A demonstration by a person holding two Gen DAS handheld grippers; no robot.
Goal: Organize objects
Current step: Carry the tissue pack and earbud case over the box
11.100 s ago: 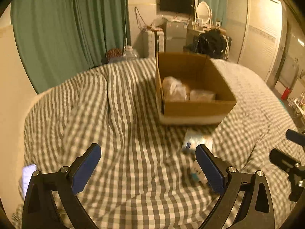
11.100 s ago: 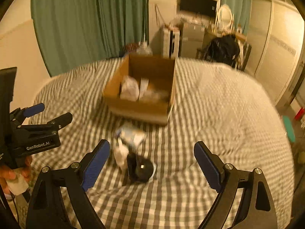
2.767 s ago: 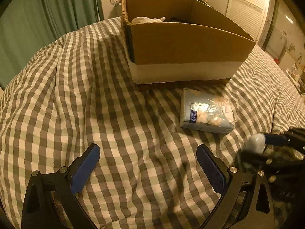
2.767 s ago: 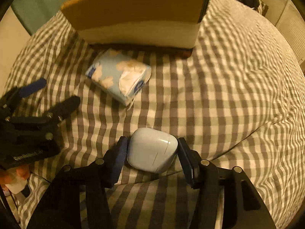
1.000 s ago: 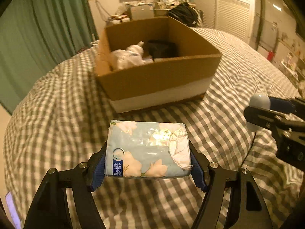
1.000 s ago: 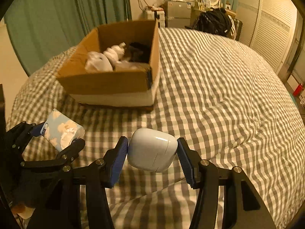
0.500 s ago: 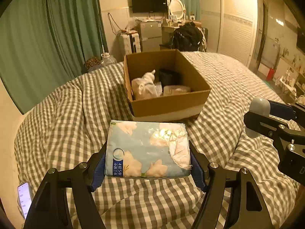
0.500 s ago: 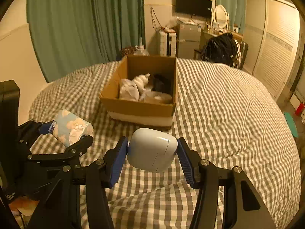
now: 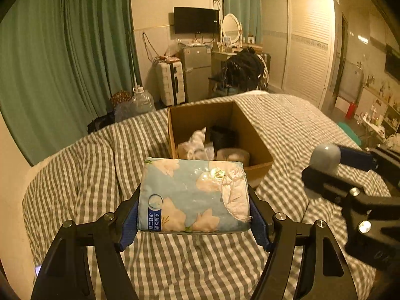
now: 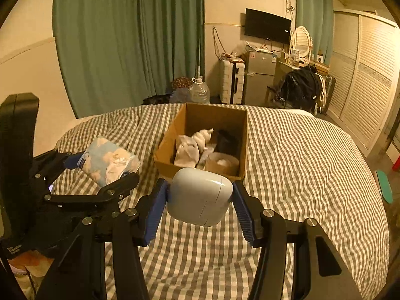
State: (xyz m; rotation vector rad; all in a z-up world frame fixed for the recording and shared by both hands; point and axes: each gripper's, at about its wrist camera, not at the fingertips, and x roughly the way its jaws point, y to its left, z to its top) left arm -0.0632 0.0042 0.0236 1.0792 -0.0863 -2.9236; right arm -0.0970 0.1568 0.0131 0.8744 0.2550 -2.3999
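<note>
My left gripper (image 9: 193, 217) is shut on a light-blue floral tissue pack (image 9: 192, 195), held in the air above the checked bedspread (image 9: 100, 162). My right gripper (image 10: 200, 207) is shut on a white rounded case (image 10: 200, 196), also lifted off the bed. Beyond both stands an open cardboard box (image 9: 252, 137) (image 10: 175, 135) holding white wrapped items, a dark object and a round tub. In the right wrist view the left gripper with the tissue pack (image 10: 107, 160) shows at the left; in the left wrist view the right gripper with the case (image 9: 325, 155) shows at the right.
Green curtains (image 10: 125, 37) hang behind the bed. A suitcase (image 10: 231, 80), a small fridge (image 10: 258, 75), a water jug (image 10: 200, 92) and a chair with a dark bag (image 10: 302, 85) stand past the bed's far edge. A phone (image 9: 37, 270) lies at the near left.
Both grippers have risen with their loads, so the box looks smaller and lower and more of the room shows. The grips have not changed.
</note>
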